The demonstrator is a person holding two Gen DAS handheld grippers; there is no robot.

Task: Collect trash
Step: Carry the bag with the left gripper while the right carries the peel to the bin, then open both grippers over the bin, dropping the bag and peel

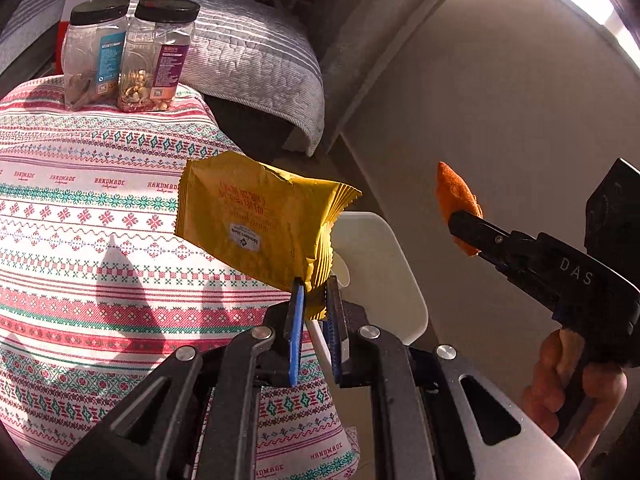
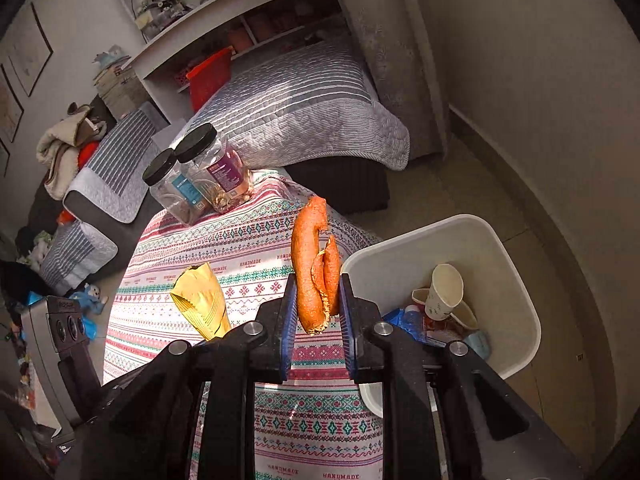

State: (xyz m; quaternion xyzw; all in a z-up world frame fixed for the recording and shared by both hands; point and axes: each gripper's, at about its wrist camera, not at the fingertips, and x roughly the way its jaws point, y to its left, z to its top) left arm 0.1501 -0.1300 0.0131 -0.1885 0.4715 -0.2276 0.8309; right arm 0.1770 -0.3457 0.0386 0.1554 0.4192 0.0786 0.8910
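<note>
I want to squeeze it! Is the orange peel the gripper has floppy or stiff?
Probably bendy: the peel curls and folds over itself between the right hand-held gripper pads. Likely light, since it hangs from a small pinch. Its torn edge suggests it could rip easily.

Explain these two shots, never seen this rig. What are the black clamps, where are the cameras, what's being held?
No robot arm here: a person holds a two-finger clamp tool in each hand, and each tool carries a fisheye camera looking forward along its fingers. So each picture shows its own tool's black frame at the bottom.

The left-hand view shows the left gripper shut on a corner of a yellow snack wrapper. At its right edge you see the other tool and the hand holding it.

The right-hand view shows the right gripper shut on a curled orange peel.

Below both is a table under a patterned cloth, with two black-lidded clear jars at its far edge. Beside the table stands a white bin already holding paper cups and other trash.
</note>
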